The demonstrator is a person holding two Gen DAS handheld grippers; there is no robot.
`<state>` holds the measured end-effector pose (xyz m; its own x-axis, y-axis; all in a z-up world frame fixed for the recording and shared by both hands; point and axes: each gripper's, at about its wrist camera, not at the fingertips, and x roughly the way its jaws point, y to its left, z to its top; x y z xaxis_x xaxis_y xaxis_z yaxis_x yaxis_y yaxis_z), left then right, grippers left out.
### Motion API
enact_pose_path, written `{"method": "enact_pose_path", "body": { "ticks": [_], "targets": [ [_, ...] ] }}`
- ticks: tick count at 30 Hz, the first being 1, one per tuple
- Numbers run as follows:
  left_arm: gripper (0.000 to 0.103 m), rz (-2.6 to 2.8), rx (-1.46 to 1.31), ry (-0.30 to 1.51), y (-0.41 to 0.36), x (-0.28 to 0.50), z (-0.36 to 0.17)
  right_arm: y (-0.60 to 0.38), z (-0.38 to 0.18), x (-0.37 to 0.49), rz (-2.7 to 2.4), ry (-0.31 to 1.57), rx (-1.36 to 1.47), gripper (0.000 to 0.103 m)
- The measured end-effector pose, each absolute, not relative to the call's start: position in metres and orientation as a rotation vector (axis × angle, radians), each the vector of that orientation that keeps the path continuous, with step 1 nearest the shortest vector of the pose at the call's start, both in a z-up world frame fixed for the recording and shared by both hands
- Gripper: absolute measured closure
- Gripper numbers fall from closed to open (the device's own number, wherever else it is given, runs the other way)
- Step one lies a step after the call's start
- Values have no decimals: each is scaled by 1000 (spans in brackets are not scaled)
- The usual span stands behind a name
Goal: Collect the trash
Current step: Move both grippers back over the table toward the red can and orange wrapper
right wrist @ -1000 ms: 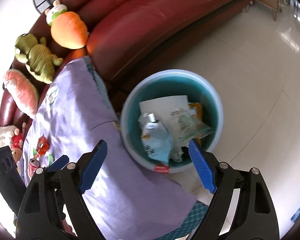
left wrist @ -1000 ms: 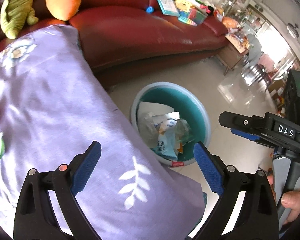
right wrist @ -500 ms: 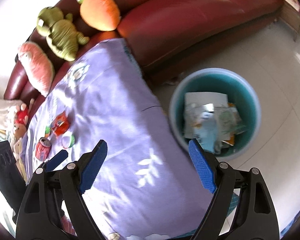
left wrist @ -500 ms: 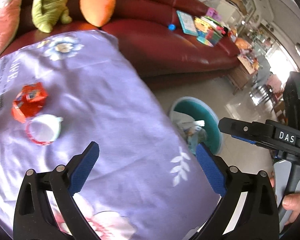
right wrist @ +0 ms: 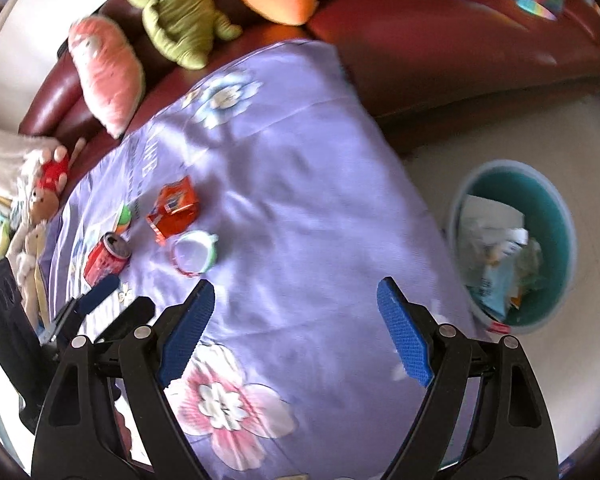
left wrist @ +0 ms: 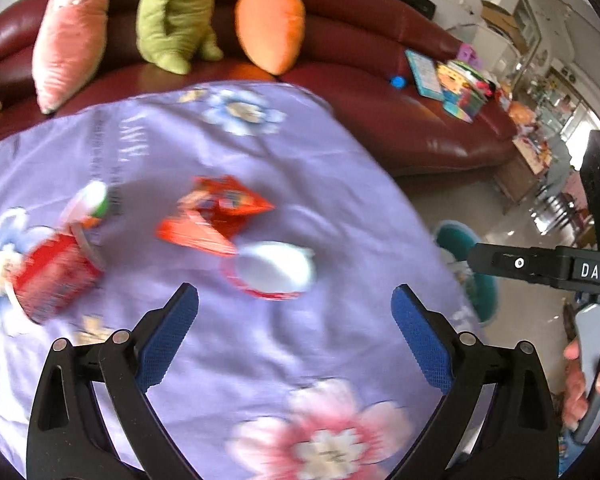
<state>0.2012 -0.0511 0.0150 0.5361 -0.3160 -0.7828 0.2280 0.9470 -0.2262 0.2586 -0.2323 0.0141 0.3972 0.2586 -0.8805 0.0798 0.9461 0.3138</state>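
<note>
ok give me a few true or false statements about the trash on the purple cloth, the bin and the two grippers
1. The red can stands upright on the purple cloth. False: it lies on its side.
2. The teal bin already holds trash. True.
3. The right gripper grips the orange wrapper. False: its jaws are open and empty.
4. The white cup lies beside the orange wrapper. True.
5. The left gripper is open with nothing between its fingers. True.
6. The bin sits on the sofa. False: it stands on the floor.
</note>
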Motion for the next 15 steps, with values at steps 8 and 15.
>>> {"method": "enact_pose_path", "body": {
  "ticks": [8,15],
  "targets": [
    [6,-222,6,925,42,209,19,-157,7,297,193,1230,238,24],
    [6,-177,51,950,104,220,2,-99,-8,326,266,1281,222,24]
  ]
}}
